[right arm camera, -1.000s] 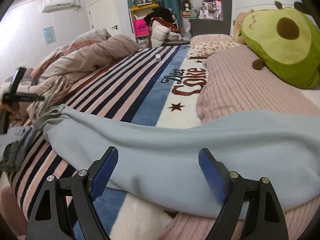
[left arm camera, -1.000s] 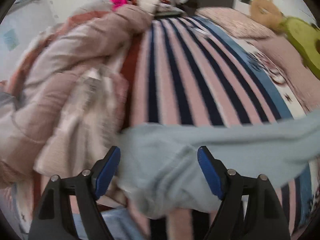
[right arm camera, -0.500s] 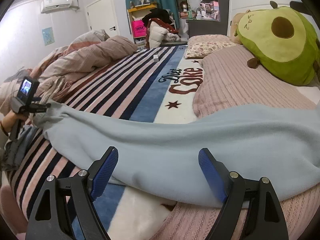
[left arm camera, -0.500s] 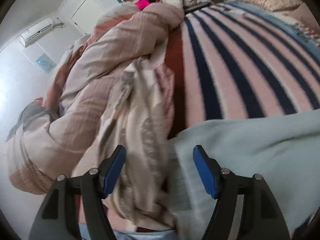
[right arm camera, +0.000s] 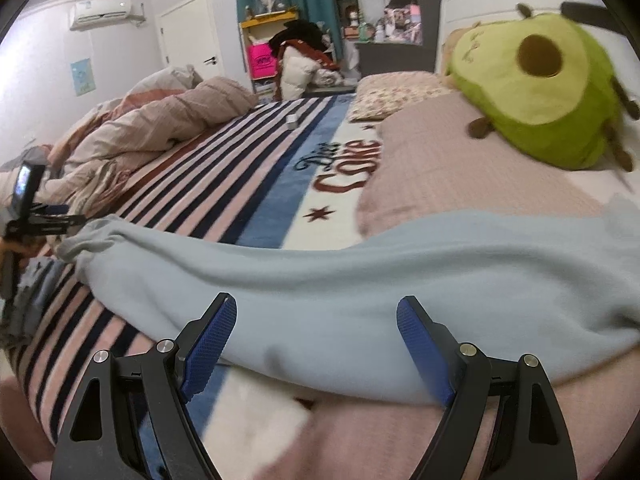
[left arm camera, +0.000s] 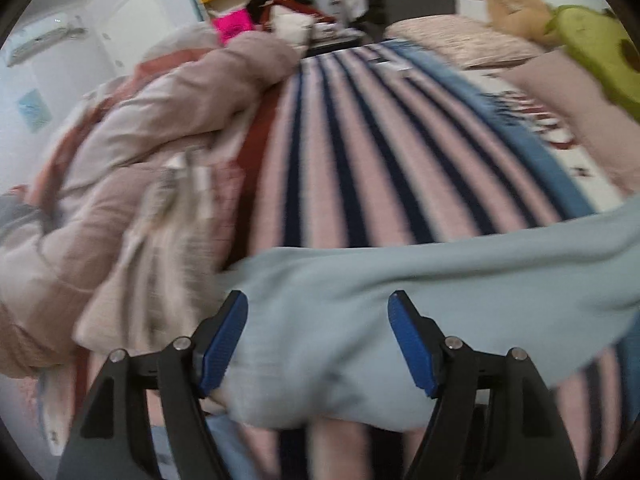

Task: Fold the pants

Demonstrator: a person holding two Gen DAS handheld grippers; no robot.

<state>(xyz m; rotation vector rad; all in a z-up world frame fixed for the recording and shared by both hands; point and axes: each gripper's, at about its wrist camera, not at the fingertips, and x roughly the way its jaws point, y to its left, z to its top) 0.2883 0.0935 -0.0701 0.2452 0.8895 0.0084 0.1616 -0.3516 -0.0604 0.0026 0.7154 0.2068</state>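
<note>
Light blue pants [right arm camera: 360,280] lie stretched across the striped bed blanket [right arm camera: 224,200], one end at the left, the other running off to the right. My right gripper [right arm camera: 316,336] is open, its blue pads either side of the pants' near edge. My left gripper [left arm camera: 318,336] is open over the left end of the pants [left arm camera: 400,280]; it also shows in the right wrist view [right arm camera: 44,220] at the far left. Neither gripper holds the cloth.
A bunched pink duvet [left arm camera: 140,160] lies along the left of the bed. A green avocado plush [right arm camera: 540,84] sits on a pink pillow [right arm camera: 460,160] at the right. A small white box [right arm camera: 292,120] rests on the blanket further back.
The left wrist view swung from the duvet back to the right, over the pants' end. The right gripper shifted slightly; the pants stayed put.
</note>
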